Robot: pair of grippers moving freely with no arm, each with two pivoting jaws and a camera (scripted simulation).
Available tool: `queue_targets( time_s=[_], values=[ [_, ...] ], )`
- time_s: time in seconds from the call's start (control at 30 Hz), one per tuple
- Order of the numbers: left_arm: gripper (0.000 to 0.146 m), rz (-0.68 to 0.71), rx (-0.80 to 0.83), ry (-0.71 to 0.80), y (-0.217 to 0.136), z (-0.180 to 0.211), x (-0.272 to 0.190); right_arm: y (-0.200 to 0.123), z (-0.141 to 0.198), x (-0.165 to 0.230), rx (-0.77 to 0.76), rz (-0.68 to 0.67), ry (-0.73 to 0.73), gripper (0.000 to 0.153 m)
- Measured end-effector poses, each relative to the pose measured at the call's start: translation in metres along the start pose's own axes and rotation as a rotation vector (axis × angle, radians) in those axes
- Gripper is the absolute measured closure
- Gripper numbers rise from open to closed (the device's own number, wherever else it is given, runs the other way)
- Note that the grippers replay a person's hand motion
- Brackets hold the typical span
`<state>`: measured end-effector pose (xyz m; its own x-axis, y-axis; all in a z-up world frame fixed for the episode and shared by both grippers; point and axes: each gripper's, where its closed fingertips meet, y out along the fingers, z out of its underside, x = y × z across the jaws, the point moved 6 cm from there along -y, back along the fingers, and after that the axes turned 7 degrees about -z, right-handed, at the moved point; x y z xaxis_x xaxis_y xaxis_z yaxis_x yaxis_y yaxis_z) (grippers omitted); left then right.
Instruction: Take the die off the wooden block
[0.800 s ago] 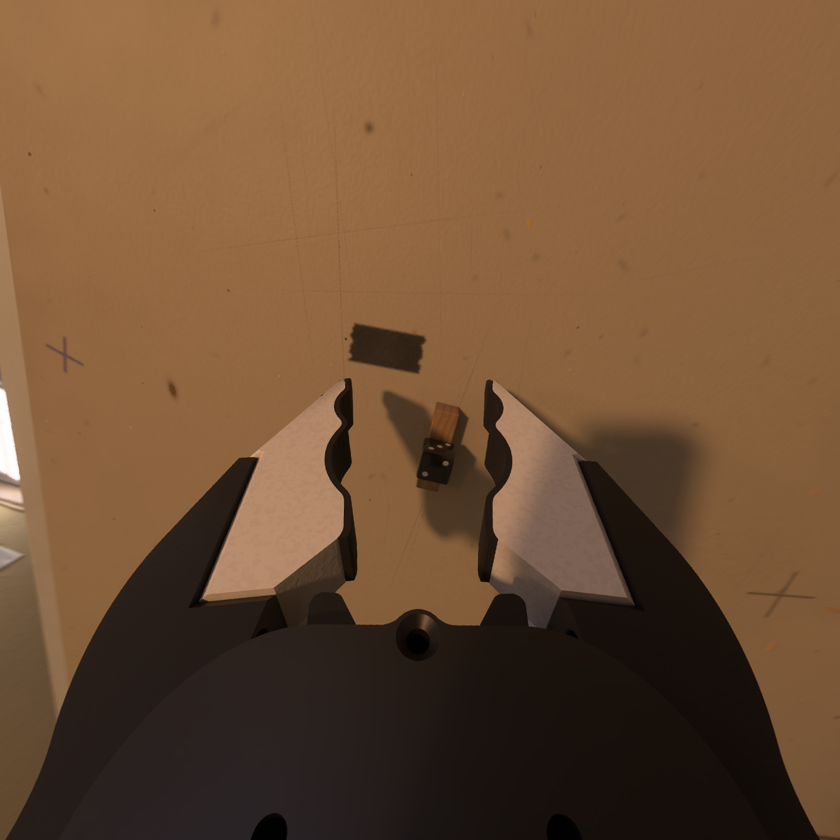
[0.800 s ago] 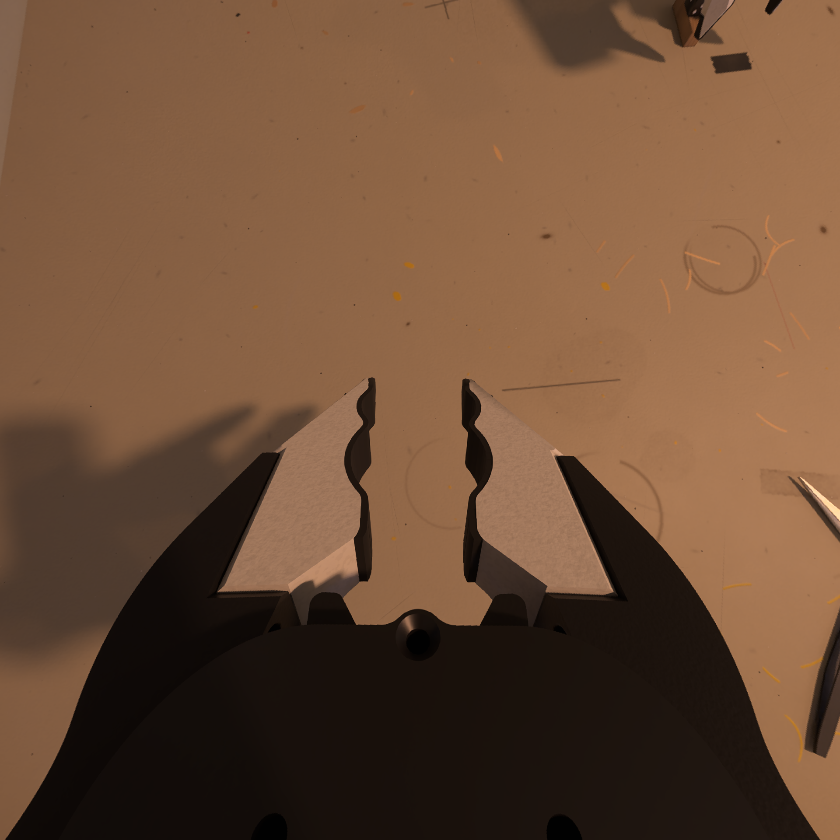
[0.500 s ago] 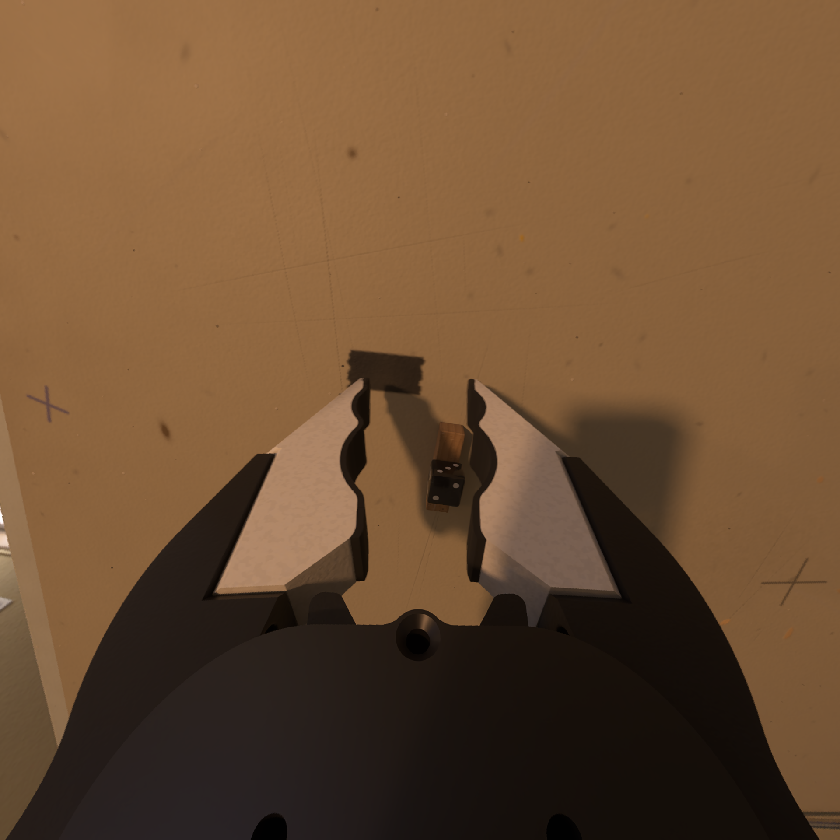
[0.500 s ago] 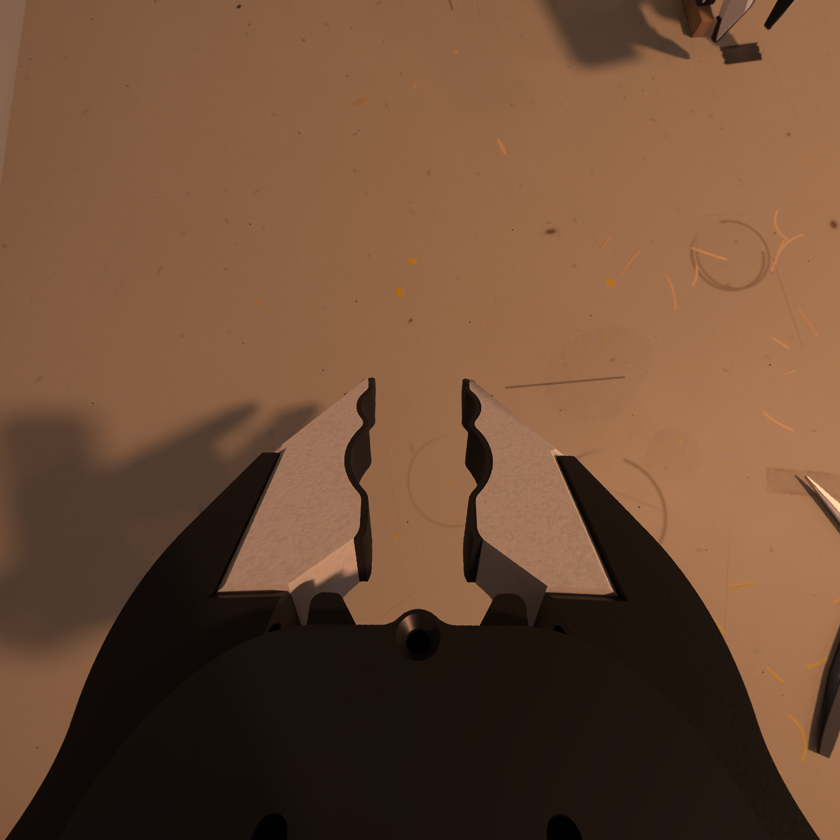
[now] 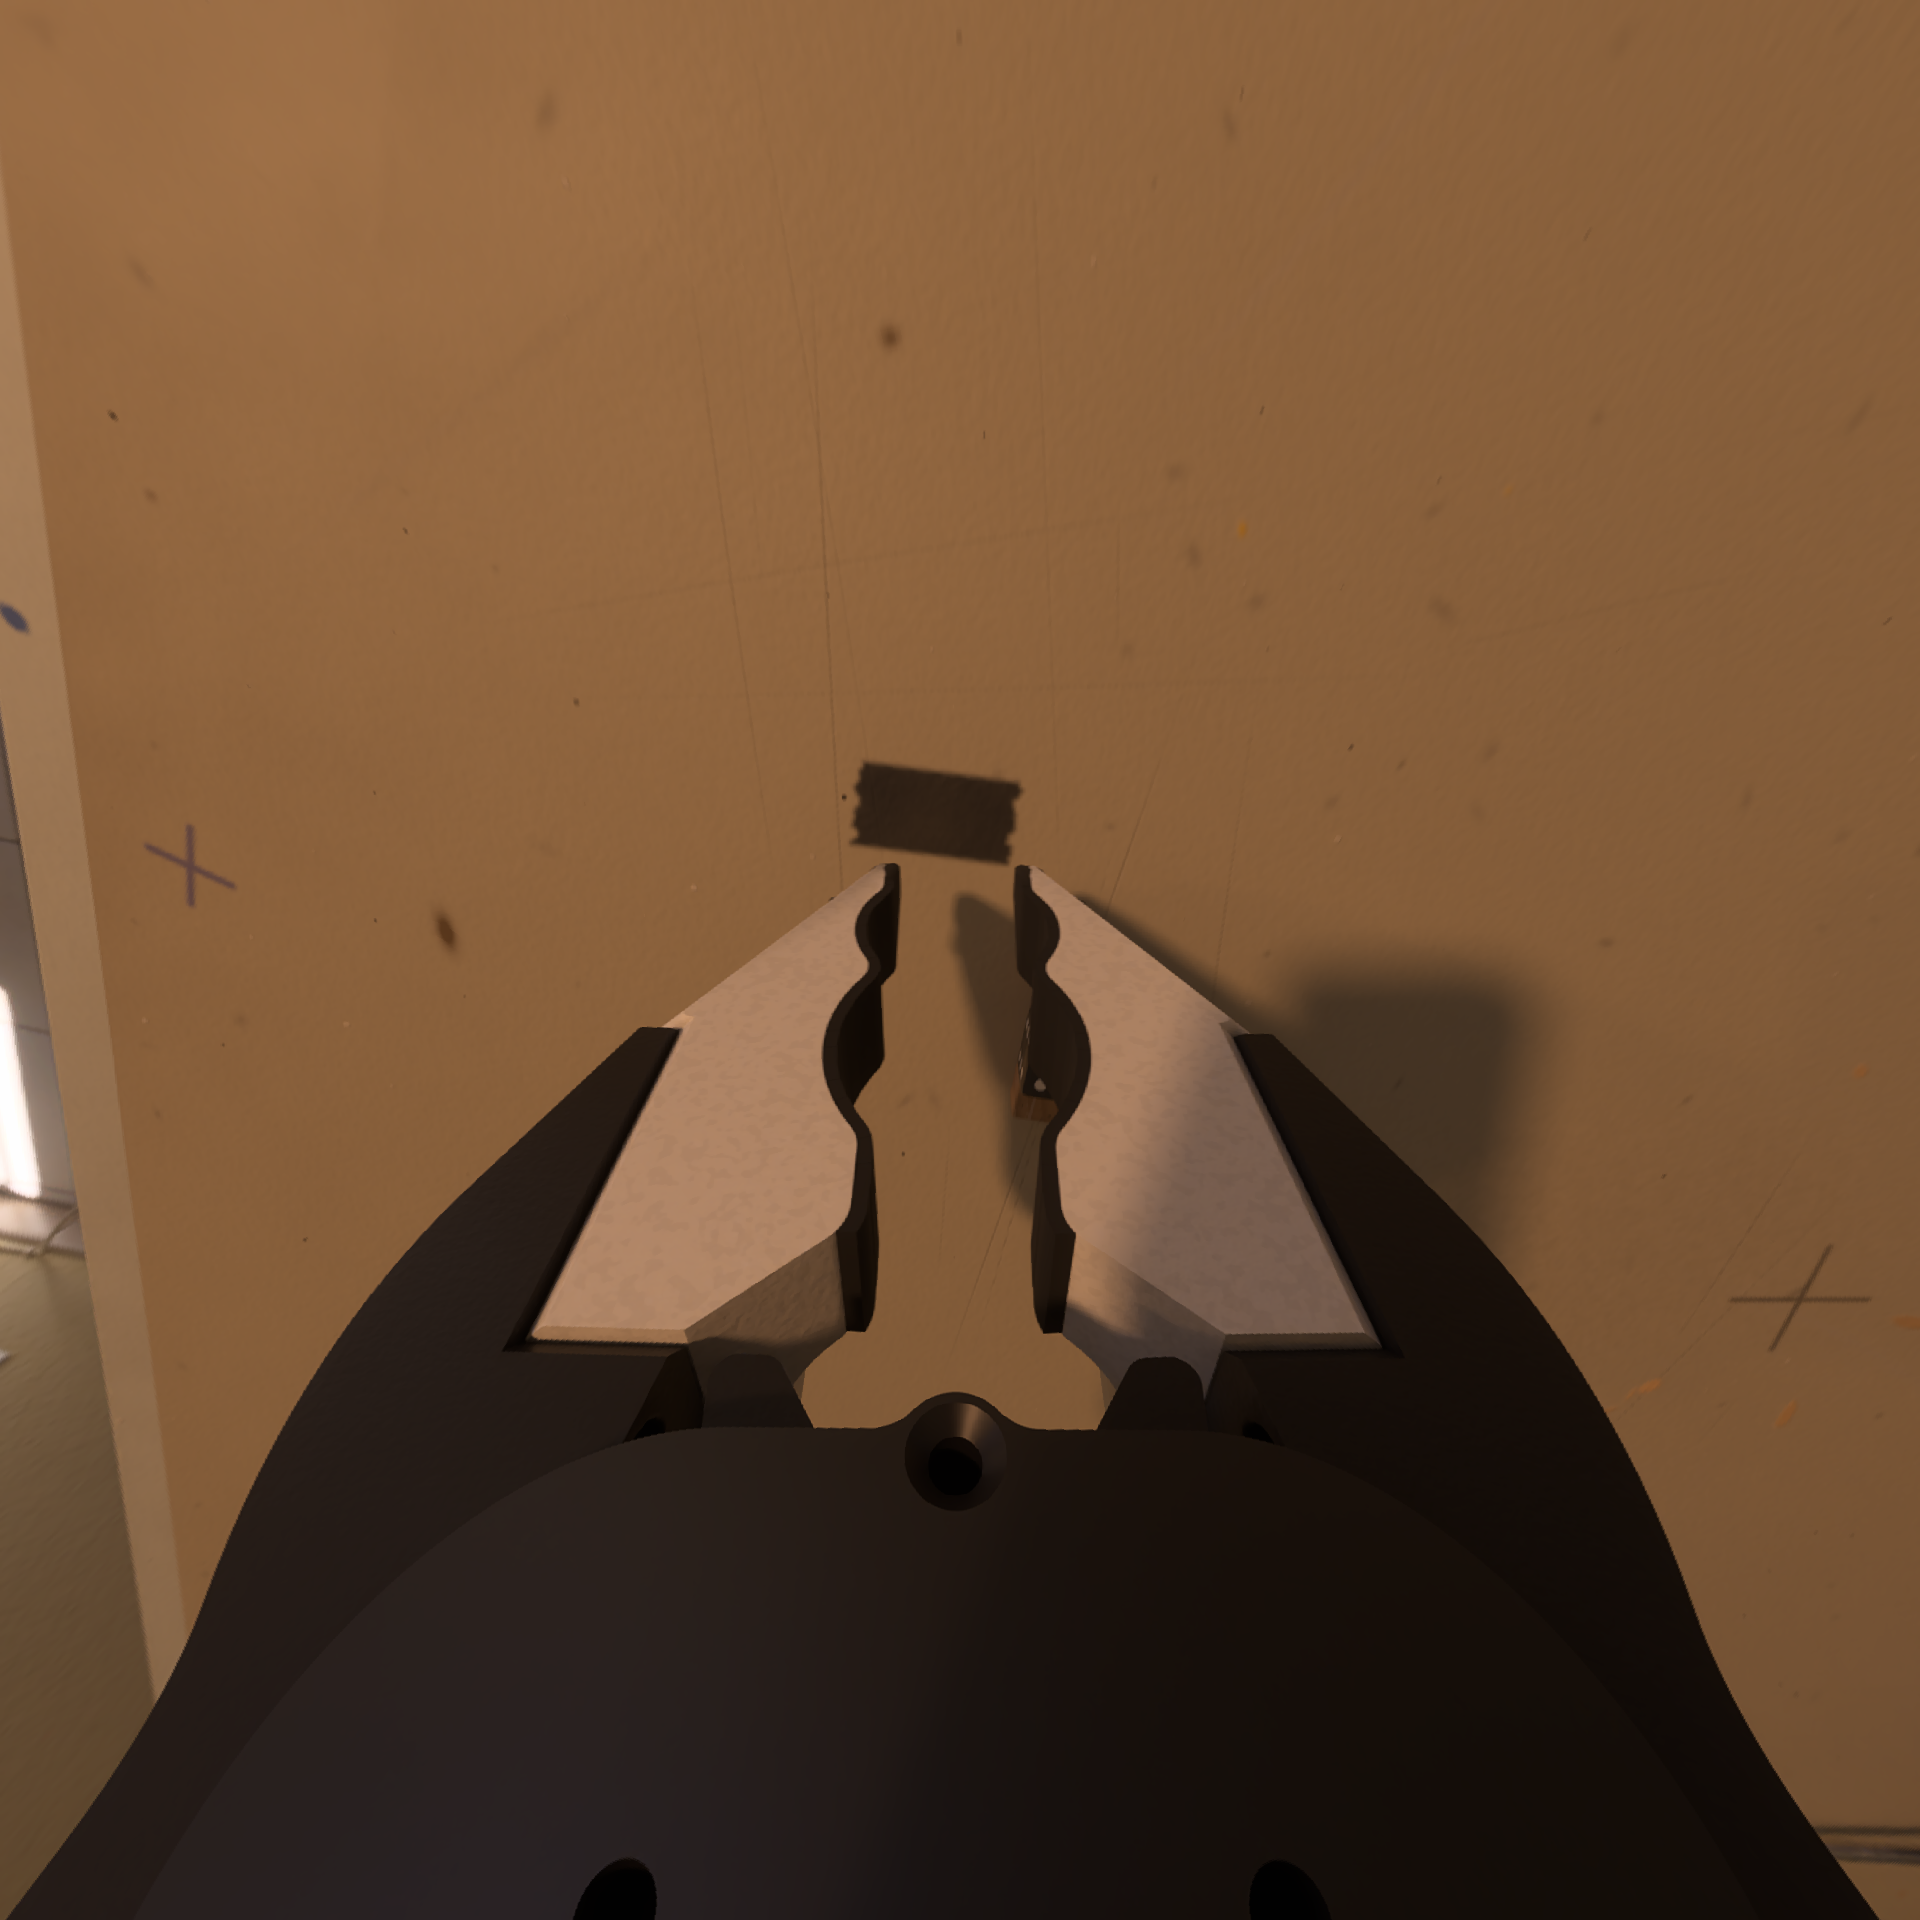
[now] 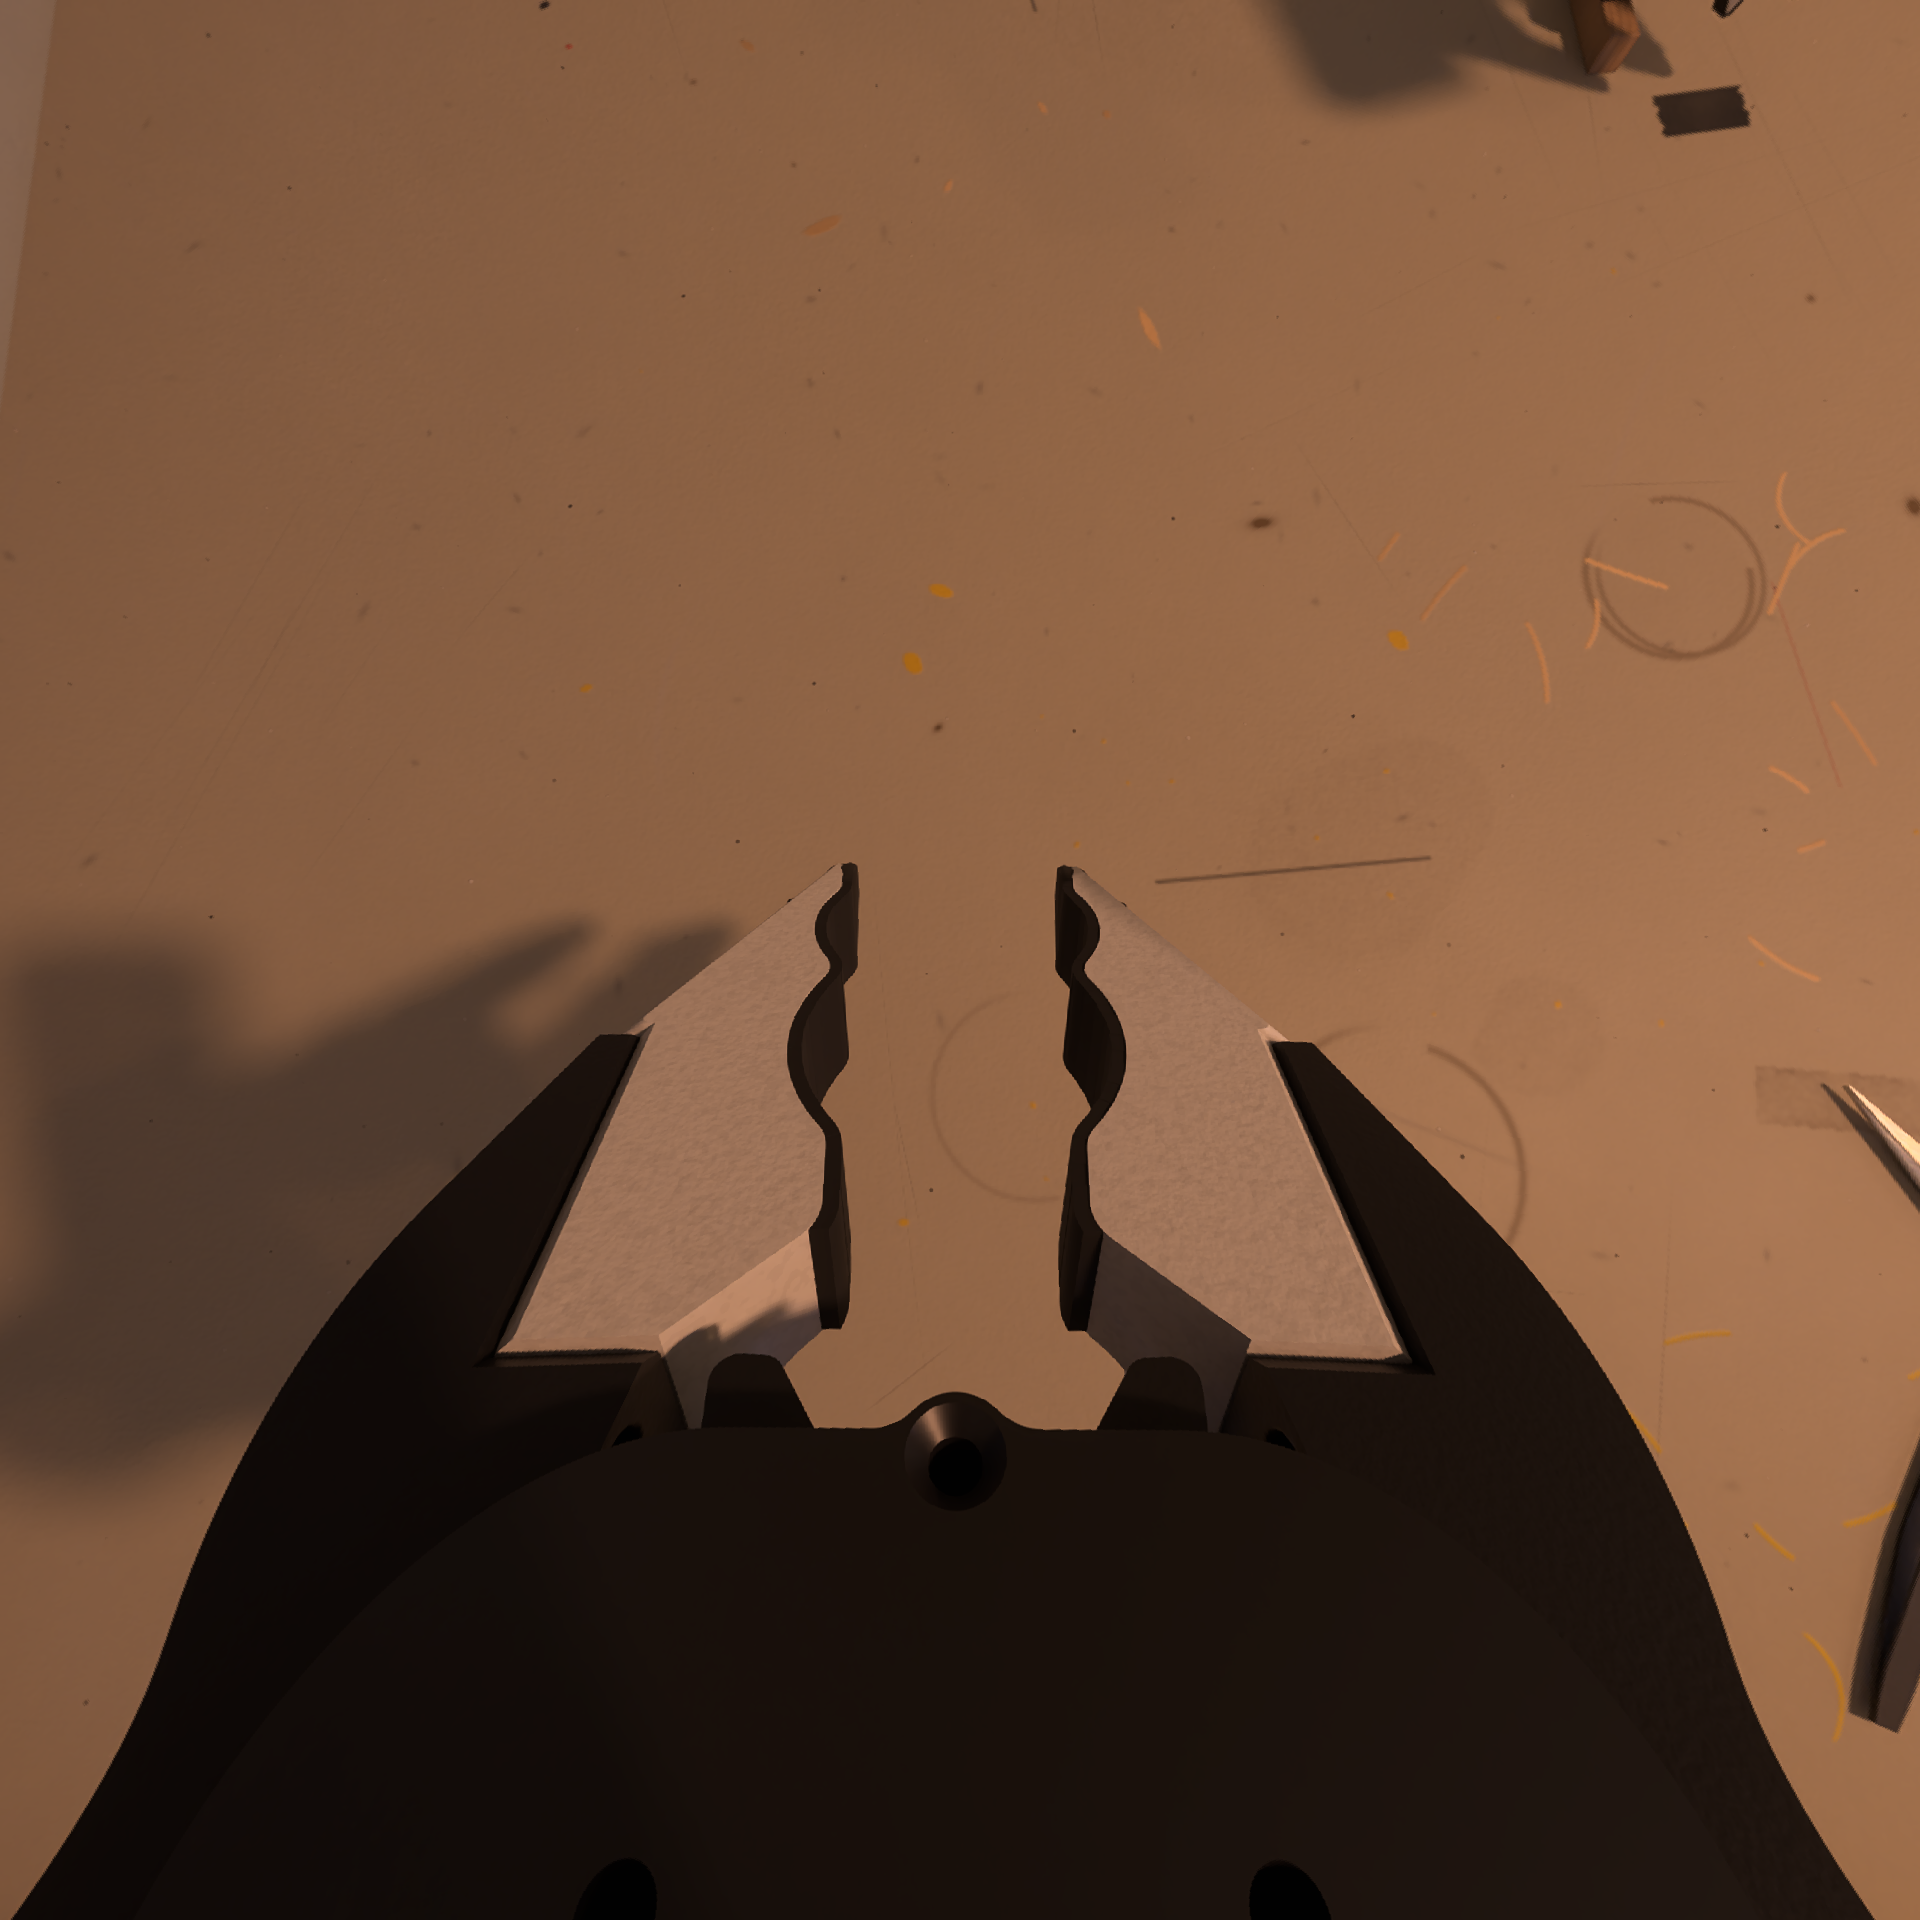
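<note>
The task is judged to be at its approach stage, with nothing yet lifted. The die (image 5: 1035,1065) is seen only as a dark sliver with one white pip. It appears to sit on the wooden block (image 5: 1032,1112), of which just a tan corner shows below it. Both are largely hidden behind the inner edge of the near finger (image 5: 1143,1122) of the left gripper (image 5: 956,883). Its jaws are held narrowly apart, and bare counter (image 5: 1247,416) is seen through the whole gap, so nothing is gripped. Whether the finger touches the die cannot be told. What is left is judged to be centring the gap on the die, closing on it, and carrying it clear of the block. The pair lies well in from the pale counter edge (image 5: 62,935) at the left of the left wrist view, just short of a dark rectangular patch (image 5: 935,821) with ragged ends. The die is a small hard cube, matt black. The block is plain light wood, squared and elongated. The fingers are faced with pale, grainy pads whose dark inner edges are cut in wavy scallops. The counter is a flat, worn tan board, speckled and marked with thin lines and pencilled crosses (image 5: 189,864). The right gripper (image 6: 954,883) is held parted and empty over ring-marked counter, well apart from the block.
</note>
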<state>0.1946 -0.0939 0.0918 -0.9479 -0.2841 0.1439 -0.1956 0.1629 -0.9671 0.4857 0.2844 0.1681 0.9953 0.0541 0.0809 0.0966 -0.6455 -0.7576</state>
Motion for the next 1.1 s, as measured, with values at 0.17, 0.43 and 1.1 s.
queue_targets(
  time_s=[0.17,0.43,1.1],
  values=[
    [0.108,0.0,0.062,0.041,0.0,0.01,-0.002,0.001,0.001,0.0,0.004,-0.007,0.003,0.115],
    [0.106,0.003,0.115,0.162,0.0,0.018,-0.007,0.001,0.002,0.0,0.009,-0.011,0.006,0.115],
    [0.146,0.135,0.115,0.137,-0.008,0.015,-0.003,0.0,0.003,0.002,0.015,-0.015,0.004,0.115]
  ],
)
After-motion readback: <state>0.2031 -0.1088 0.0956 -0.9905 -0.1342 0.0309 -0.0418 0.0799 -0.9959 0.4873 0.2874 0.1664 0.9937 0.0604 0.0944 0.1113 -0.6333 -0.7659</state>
